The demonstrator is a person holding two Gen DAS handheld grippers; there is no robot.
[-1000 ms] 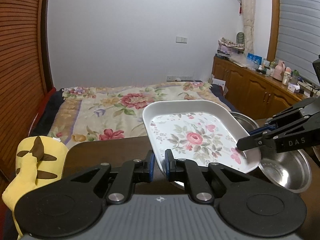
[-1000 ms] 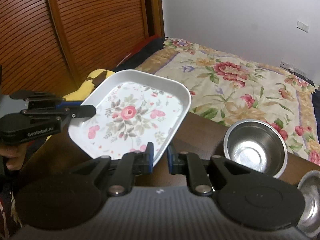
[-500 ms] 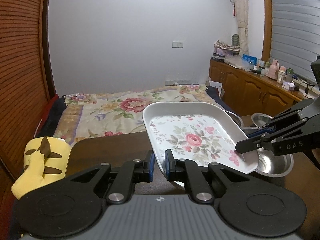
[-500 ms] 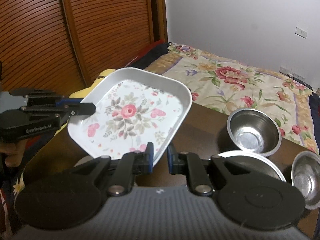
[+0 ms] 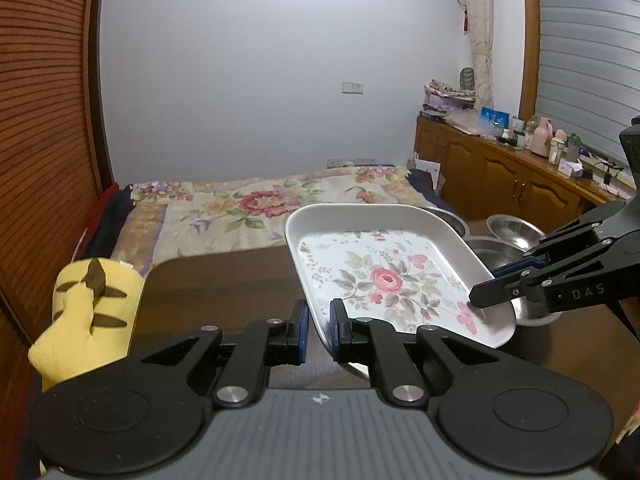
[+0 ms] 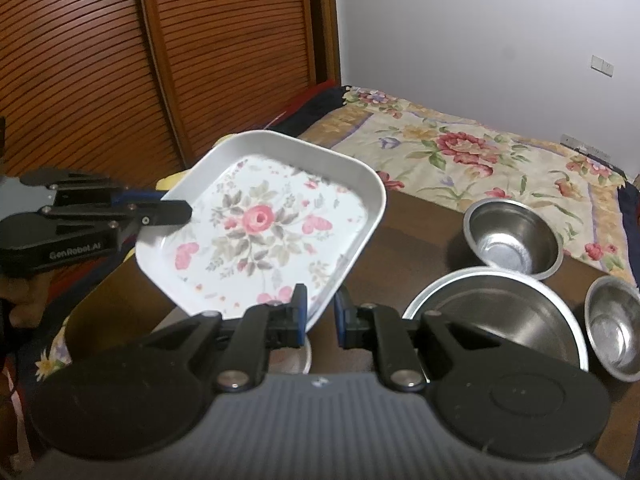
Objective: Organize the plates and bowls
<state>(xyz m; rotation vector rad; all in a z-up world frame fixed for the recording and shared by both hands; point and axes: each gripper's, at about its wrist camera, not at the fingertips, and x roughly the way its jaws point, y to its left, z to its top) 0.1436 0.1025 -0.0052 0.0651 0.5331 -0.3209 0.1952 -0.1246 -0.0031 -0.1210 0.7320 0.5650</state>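
Three steel bowls [image 6: 512,236] clearest from right wrist.

The floral tray [image 6: 264,236] has been carried away from the bed [image 6: 472,152].

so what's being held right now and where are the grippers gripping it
The floral tray, lifted above the table. The left gripper and the right gripper are each shut on the rim, at opposite edges.

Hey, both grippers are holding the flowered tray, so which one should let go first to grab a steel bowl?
Right, probably. The right gripper grips the white floral tray on the side next to the steel bowls; the left gripper holds its opposite edge.
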